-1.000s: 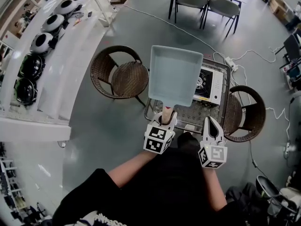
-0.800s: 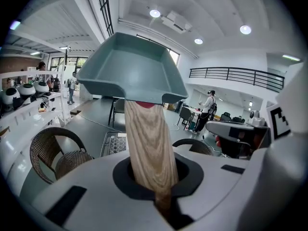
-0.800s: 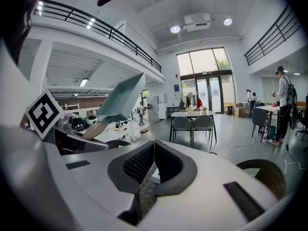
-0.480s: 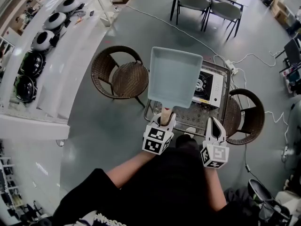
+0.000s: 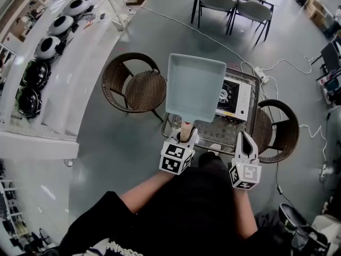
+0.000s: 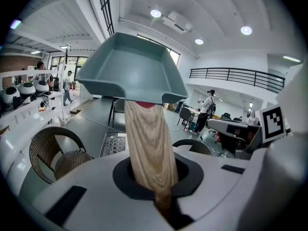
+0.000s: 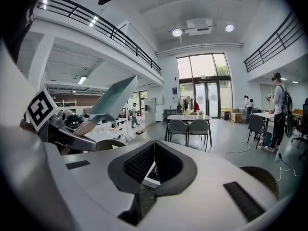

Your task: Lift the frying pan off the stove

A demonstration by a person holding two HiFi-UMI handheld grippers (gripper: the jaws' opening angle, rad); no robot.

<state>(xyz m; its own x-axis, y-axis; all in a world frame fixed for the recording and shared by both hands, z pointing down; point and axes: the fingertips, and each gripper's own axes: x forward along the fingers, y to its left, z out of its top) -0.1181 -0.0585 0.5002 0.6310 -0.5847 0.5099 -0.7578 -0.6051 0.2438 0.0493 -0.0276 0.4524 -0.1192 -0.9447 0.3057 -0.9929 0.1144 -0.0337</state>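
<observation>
A teal square frying pan (image 5: pixel 194 87) (image 6: pixel 132 69) hangs in the air, its right edge over part of the white portable stove (image 5: pixel 235 97). Its wooden handle (image 5: pixel 186 128) (image 6: pixel 147 143) runs down into my left gripper (image 5: pixel 186 137) (image 6: pixel 161 203), which is shut on it. In the right gripper view the pan (image 7: pixel 113 100) shows at the left, tilted up. My right gripper (image 5: pixel 244 138) (image 7: pixel 153 146) stays near the table's front right edge, shut and empty.
The stove sits on a small wire-topped table (image 5: pixel 213 128). One wicker chair (image 5: pixel 136 84) stands to its left and another (image 5: pixel 279 124) to its right. Cables (image 5: pixel 277 65) trail over the grey floor. A white counter (image 5: pixel 69 63) runs along the left.
The pan and my left gripper have drifted slightly to the left. My right gripper has shifted a little to the right and stays shut.
</observation>
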